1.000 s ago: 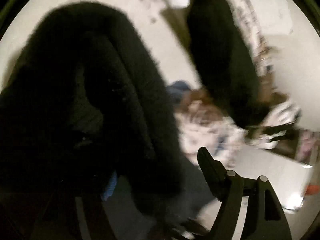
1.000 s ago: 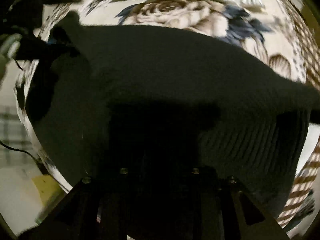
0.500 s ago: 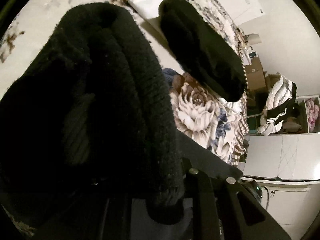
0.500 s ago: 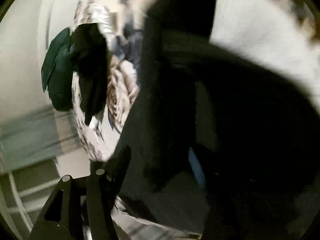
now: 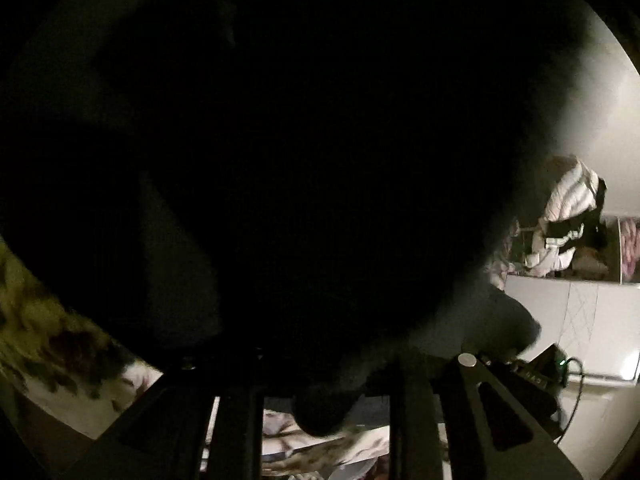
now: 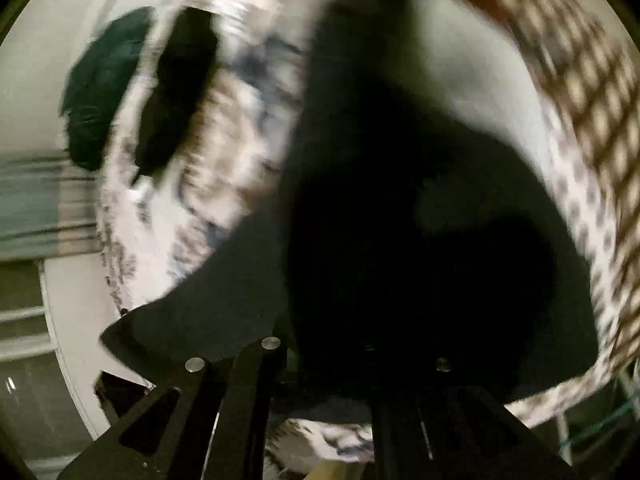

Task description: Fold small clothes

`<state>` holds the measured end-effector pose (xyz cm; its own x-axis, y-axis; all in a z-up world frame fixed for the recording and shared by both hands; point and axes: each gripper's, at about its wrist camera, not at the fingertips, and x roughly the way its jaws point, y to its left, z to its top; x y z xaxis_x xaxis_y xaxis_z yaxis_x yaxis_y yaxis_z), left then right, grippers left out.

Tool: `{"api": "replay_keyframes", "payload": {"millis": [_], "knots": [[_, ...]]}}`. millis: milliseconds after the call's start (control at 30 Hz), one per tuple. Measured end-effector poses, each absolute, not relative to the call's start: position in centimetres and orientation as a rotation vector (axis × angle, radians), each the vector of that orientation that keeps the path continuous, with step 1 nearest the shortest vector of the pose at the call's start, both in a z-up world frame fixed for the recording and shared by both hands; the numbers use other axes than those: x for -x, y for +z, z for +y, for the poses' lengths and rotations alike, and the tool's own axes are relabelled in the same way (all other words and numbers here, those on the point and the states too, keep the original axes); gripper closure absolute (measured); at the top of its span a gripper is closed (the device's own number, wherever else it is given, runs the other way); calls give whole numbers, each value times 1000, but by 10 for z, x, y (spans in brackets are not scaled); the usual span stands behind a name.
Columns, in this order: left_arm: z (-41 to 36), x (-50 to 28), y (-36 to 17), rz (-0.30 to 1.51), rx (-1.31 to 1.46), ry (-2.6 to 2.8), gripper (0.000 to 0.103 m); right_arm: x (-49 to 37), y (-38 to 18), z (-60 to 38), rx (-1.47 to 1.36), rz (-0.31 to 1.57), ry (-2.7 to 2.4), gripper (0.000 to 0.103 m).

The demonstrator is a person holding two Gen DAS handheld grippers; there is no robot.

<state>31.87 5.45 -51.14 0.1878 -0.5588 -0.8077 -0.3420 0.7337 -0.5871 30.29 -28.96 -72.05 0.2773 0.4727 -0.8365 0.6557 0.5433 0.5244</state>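
A black knit garment (image 5: 280, 160) fills almost the whole left wrist view and hides the fingertips of my left gripper (image 5: 324, 344), which is shut on it. In the right wrist view the same black garment (image 6: 400, 220) hangs in front of the camera over the floral bedspread (image 6: 240, 120). My right gripper (image 6: 324, 332) is shut on its cloth; the fingertips are covered. A second black piece (image 6: 176, 92) lies farther off on the bed, left of the held garment.
A dark green cloth (image 6: 100, 92) sits at the bed's far edge. A white jacket (image 5: 568, 204) hangs by a white cabinet (image 5: 572, 320) at the right of the left wrist view. The right wrist view is motion-blurred.
The black garment has come up against the left camera and now blocks the bed and the second black piece. The right gripper has swung, still holding the cloth.
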Motion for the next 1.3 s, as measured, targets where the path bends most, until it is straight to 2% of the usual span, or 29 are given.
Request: {"api": "replay_keyframes", "payload": {"millis": [100, 200, 233, 300, 367, 500, 633, 700, 733, 833, 900, 1000, 1067, 1300], "knots": [[58, -324, -507, 1415, 827, -217, 79, -299, -745, -288, -1087, 1349, -176, 95], [69, -331, -489, 1430, 871, -215, 68, -308, -740, -284, -1007, 1345, -166, 95], [75, -333, -478, 1415, 900, -218, 62, -311, -740, -282, -995, 1345, -159, 95], [87, -338, -453, 1361, 922, -214, 33, -314, -740, -282, -1015, 1344, -125, 95], [94, -349, -439, 1333, 937, -209, 27, -317, -738, -284, -1072, 1334, -73, 94], [93, -385, -450, 1370, 938, -170, 27, -335, -725, -291, -1094, 1324, -54, 93], [74, -425, -462, 1365, 787, -146, 30, -352, -725, -296, -1096, 1358, -73, 89], [75, -436, -471, 1365, 745, -121, 60, -357, -724, -298, -1097, 1352, -81, 89], [78, -438, -477, 1371, 739, -107, 62, -358, -723, -299, -1107, 1341, -94, 89], [102, -432, -487, 1342, 720, -72, 61, -343, -722, -320, -1131, 1271, -223, 89], [116, -423, -501, 1352, 810, -68, 59, -324, -732, -334, -1203, 1260, -290, 89], [117, -412, -495, 1349, 833, -97, 59, -311, -743, -338, -1310, 1241, -233, 89], [111, -414, -484, 1354, 829, -128, 61, -312, -738, -340, -1319, 1200, -196, 81], [92, -479, -455, 1289, 903, -212, 59, -380, -724, -354, -1395, 1049, -94, 83]]}}
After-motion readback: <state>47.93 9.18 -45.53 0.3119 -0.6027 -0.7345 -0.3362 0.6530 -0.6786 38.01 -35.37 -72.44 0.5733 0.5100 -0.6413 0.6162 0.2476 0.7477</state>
